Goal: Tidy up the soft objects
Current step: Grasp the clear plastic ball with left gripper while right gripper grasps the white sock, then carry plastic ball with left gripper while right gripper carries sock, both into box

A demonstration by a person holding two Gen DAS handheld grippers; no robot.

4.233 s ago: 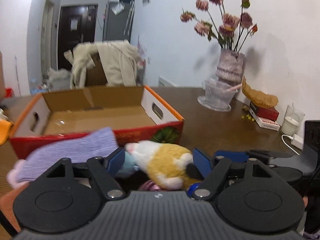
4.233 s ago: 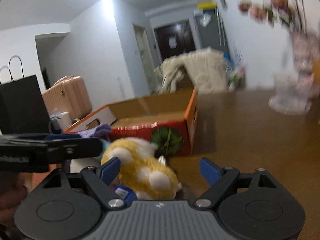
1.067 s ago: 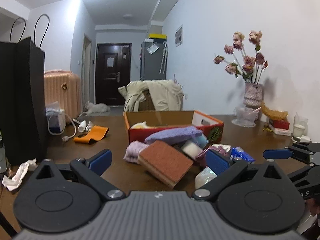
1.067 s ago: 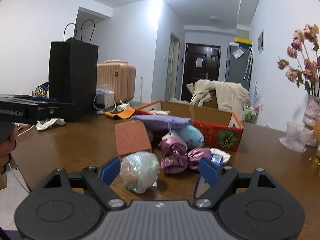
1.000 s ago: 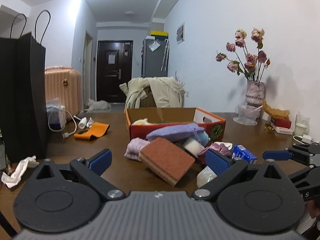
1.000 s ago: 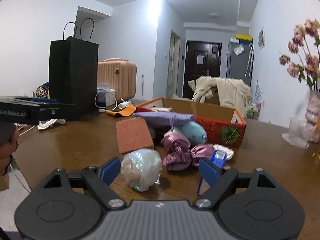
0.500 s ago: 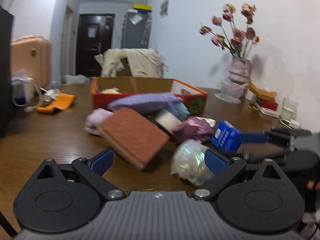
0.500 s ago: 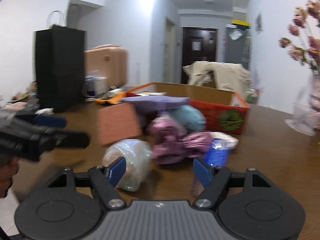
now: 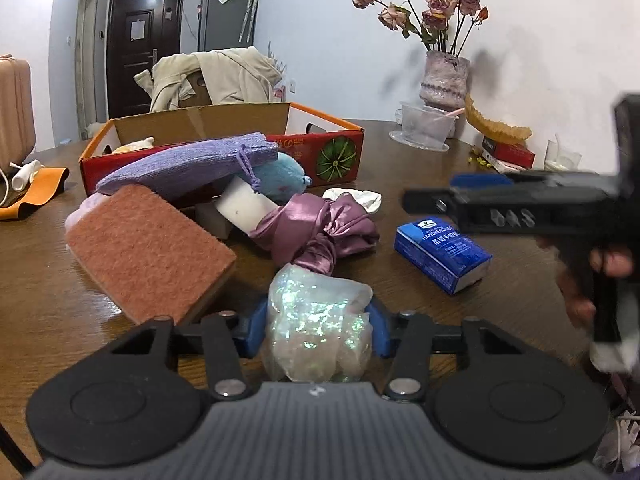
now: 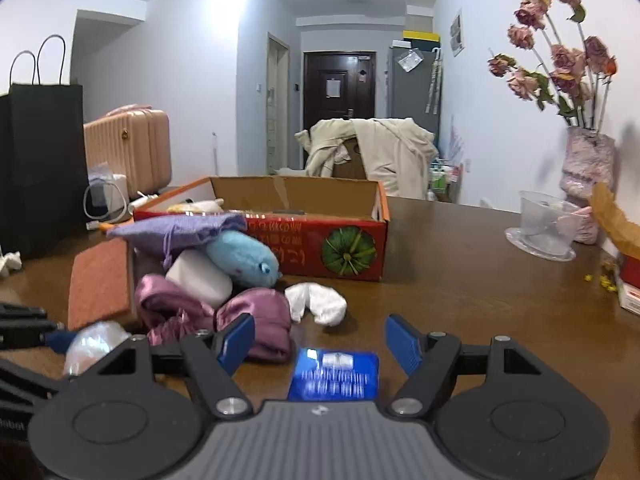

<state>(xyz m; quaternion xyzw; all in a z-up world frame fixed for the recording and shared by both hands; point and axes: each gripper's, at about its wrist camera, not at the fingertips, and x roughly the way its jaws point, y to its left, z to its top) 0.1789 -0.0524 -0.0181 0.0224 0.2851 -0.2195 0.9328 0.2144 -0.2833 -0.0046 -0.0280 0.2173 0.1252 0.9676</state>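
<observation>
My left gripper (image 9: 316, 328) is closing, and its blue pads press both sides of an iridescent plastic bundle (image 9: 316, 320) on the brown table. Just beyond lie a reddish scouring sponge (image 9: 148, 252), a purple satin cloth (image 9: 320, 228), a white block (image 9: 244, 204), a blue plush (image 9: 280, 178) and a lilac pouch (image 9: 192, 164), all in front of an open red cardboard box (image 9: 320, 152). My right gripper (image 10: 320, 340) stands open over a blue tissue pack (image 10: 334, 374), which lies between its fingers without touching them. A white cloth (image 10: 316, 304) sits ahead of it.
A vase of dried roses (image 9: 444, 76) and a clear bowl (image 9: 424, 128) stand at the table's far right. A black paper bag (image 10: 40, 160) and a pink suitcase (image 10: 128, 148) are at the left. An orange strap (image 9: 36, 192) lies left of the box.
The left gripper came forward and down onto the iridescent bundle and its jaws narrowed onto it. The right gripper advanced until the blue tissue pack lay between its fingers.
</observation>
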